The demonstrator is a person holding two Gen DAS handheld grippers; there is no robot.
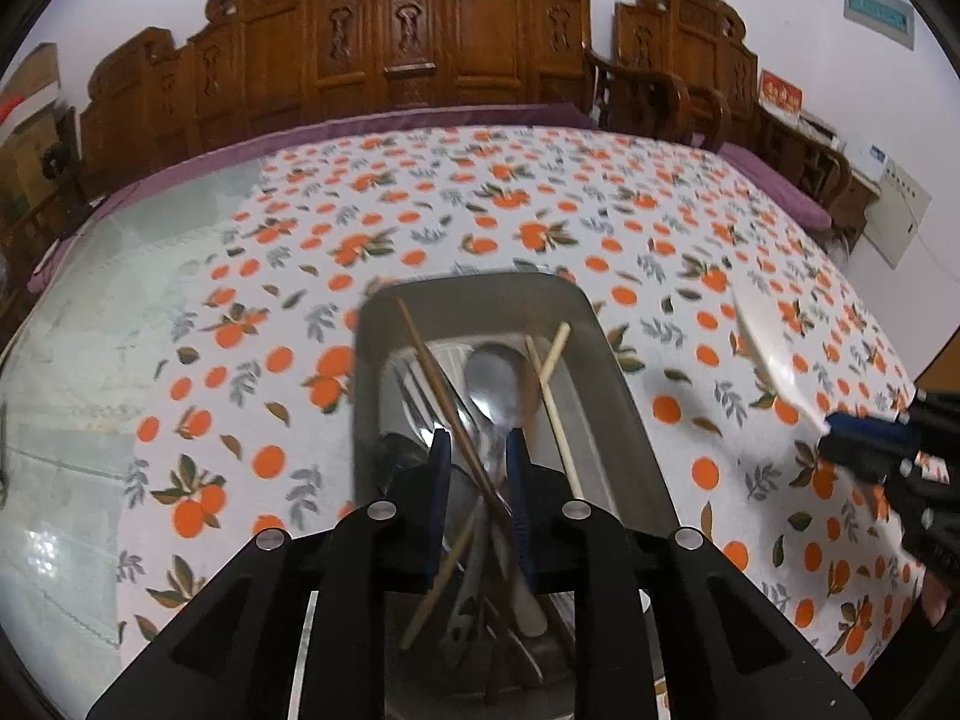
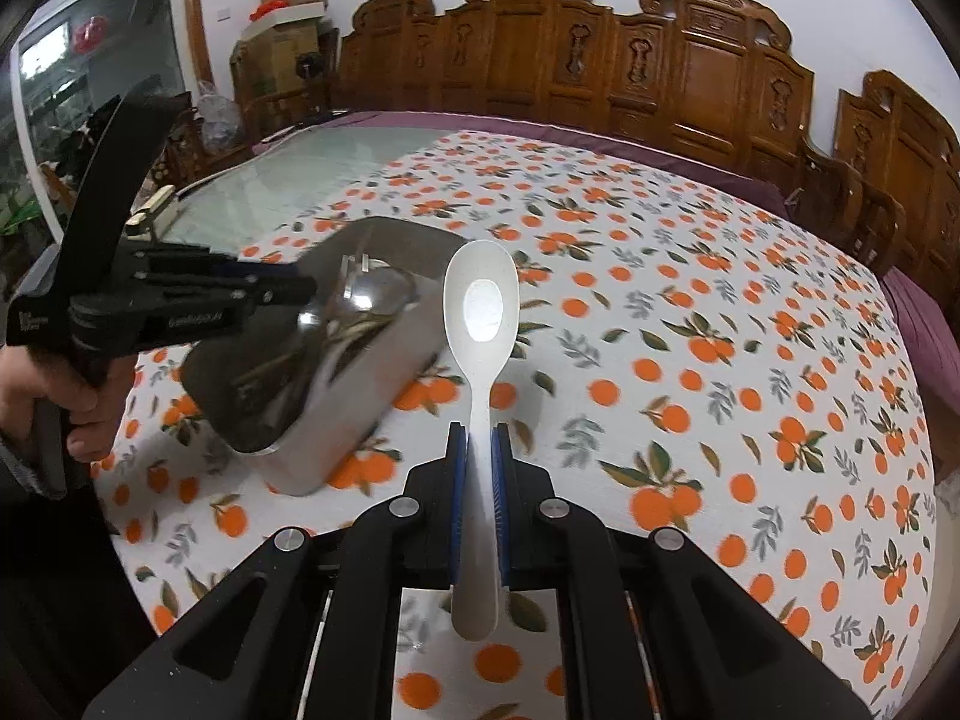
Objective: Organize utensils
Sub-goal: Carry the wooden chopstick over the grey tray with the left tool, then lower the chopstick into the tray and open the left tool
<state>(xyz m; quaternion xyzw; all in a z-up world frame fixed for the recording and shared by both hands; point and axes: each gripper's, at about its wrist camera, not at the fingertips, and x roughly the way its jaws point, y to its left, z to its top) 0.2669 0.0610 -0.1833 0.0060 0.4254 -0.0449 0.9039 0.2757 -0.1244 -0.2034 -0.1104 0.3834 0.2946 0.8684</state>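
Observation:
A steel tray (image 1: 624, 384) on the orange-print tablecloth holds a metal spoon (image 1: 495, 378), a fork (image 1: 414, 396), brown chopsticks (image 1: 432, 372) and pale chopsticks (image 1: 555, 414). My left gripper (image 1: 477, 450) hangs over the tray with its jaws narrowly apart around the metal spoon's handle and a brown chopstick; whether it grips them is unclear. My right gripper (image 2: 478, 450) is shut on the handle of a white plastic spoon (image 2: 482, 306), held above the cloth to the right of the tray (image 2: 336, 420). The white spoon (image 1: 771, 348) and right gripper (image 1: 834, 432) also show in the left wrist view.
The tablecloth (image 2: 720, 312) covers most of a glass-topped table (image 1: 90, 312). Carved wooden chairs (image 1: 456, 30) line the far edge. In the right wrist view the left gripper (image 2: 300, 288) and the hand holding it reach over the tray from the left.

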